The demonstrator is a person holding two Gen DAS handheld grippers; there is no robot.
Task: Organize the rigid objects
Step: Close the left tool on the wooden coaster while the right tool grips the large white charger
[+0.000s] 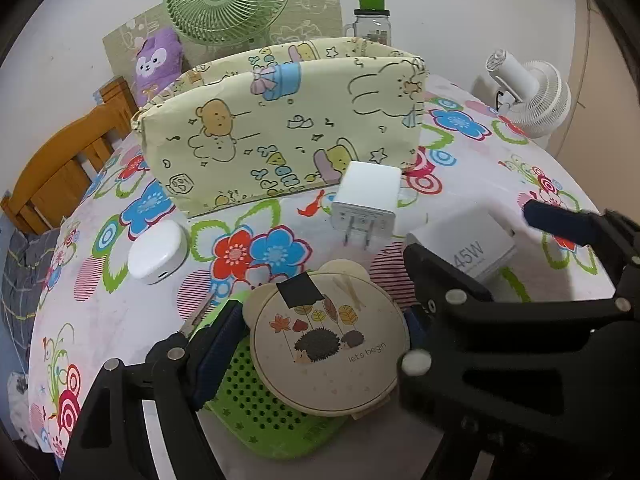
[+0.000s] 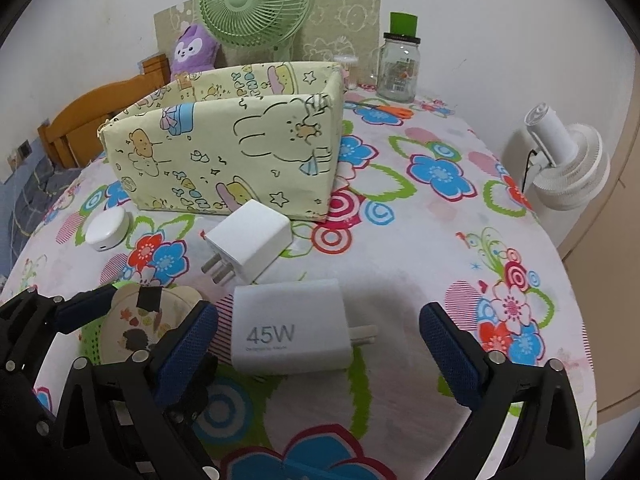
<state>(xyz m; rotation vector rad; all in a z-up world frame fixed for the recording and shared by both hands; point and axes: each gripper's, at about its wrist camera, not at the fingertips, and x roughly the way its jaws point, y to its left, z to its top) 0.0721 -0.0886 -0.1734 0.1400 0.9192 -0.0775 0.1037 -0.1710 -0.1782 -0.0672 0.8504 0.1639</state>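
- Round hedgehog-print case: lies near the front of the desk, partly on a green perforated mat. A black tape patch sits at its top edge.
- Left claw: pads pressed on both sides of the round case, pinching it.
- White rounded case: rests on the flowered cloth at the left, apart from the other items.
- Yellow cartoon-print storage box: stands open-topped behind the loose items, in the middle of the desk.
- White plug adapter: lies just in front of the box, prongs facing the camera.
- 45W charger: lies flat, prongs pointing right, between the spread fingers of the right claw.
- Right claw: spread wide; pads stand clear of the charger on both sides, nothing pinched.
- Background, left to right: wooden headboard, purple plush toy, green fan, glass jar with green lid, white fan.
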